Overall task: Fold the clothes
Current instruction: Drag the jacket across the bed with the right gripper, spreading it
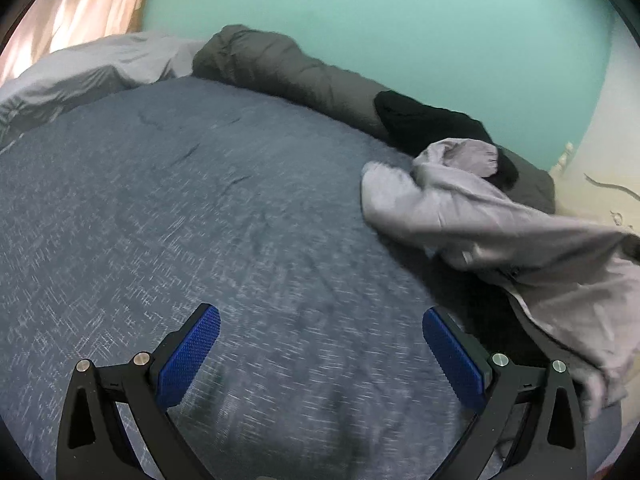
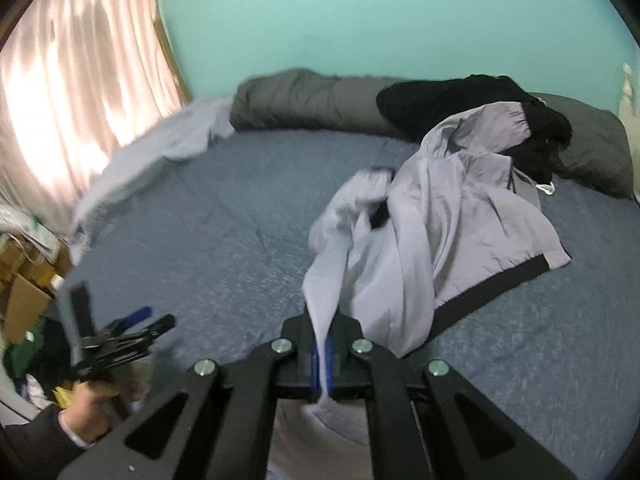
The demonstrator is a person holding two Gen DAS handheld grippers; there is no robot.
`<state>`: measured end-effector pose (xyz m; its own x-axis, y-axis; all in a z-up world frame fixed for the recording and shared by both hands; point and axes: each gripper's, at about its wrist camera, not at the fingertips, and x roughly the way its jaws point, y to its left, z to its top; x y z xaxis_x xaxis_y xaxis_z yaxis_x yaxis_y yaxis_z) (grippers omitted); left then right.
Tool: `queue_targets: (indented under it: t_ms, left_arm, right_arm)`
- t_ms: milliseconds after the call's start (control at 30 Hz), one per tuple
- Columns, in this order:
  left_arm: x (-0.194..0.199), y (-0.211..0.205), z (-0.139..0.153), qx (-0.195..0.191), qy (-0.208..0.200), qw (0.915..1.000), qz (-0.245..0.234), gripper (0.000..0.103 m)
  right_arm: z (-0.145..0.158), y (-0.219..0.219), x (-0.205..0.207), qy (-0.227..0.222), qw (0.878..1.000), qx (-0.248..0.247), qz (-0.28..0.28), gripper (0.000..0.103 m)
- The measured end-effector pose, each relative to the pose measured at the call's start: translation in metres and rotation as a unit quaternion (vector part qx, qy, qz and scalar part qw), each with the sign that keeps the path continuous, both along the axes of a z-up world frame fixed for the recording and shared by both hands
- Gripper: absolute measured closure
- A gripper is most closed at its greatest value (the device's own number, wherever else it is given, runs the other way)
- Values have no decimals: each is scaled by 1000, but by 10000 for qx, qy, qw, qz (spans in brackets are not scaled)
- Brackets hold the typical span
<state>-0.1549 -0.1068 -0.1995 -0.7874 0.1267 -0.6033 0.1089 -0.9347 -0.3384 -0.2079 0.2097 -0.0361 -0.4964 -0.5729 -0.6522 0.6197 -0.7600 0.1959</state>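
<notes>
One lilac jacket, edge pinched in closed right gripper, left gripper agape, empty; step: lifting out; next, probably spreading flat on bed.

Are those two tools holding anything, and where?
The right tool pinches a fold of the pale jacket; the left tool holds nothing.

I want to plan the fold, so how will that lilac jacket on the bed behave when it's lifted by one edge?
Probably very floppy: the lilac jacket hangs in loose drapes from the shut right gripper. It looks thin, so likely light. The smooth fabric may slide over the blue bedspread. The open left gripper holds nothing.
</notes>
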Motion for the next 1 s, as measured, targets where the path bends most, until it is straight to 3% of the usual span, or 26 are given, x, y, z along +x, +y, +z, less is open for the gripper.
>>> queue_targets:
  t_ms: [100, 333, 433, 500, 800, 933, 1000]
  left_arm:
    - [5, 8, 14, -27, 49, 10000, -80, 0]
    - [12, 13, 31, -65, 133, 9998, -109, 0]
    - [11, 17, 30, -113, 79, 9998, -146, 0]
    - [9, 17, 27, -150, 55, 9997, -165, 0]
    - [-8, 13, 7, -122, -116, 9998, -127, 0]
    - [-14, 11, -3, -135, -188, 9997, -122, 0]
    - [-17, 10, -6, -104, -219, 9996, -107, 0]
  right_arm:
    - [4, 35, 12, 145, 9997, 37, -215, 101]
    - [-36, 121, -13, -4, 9864, 702, -1488, 101]
    - [-58, 143, -25, -207, 9755, 1112, -1890, 100]
    - [-66, 157, -31, -438, 9723, 1007, -2065, 98]
    - [-40, 151, -24, -137, 9777, 676, -1981, 97]
    - [-51, 154, -37, -508, 9768, 1090, -1771, 97]
    - [-62, 166, -46, -974, 9706, 1207, -1843, 97]
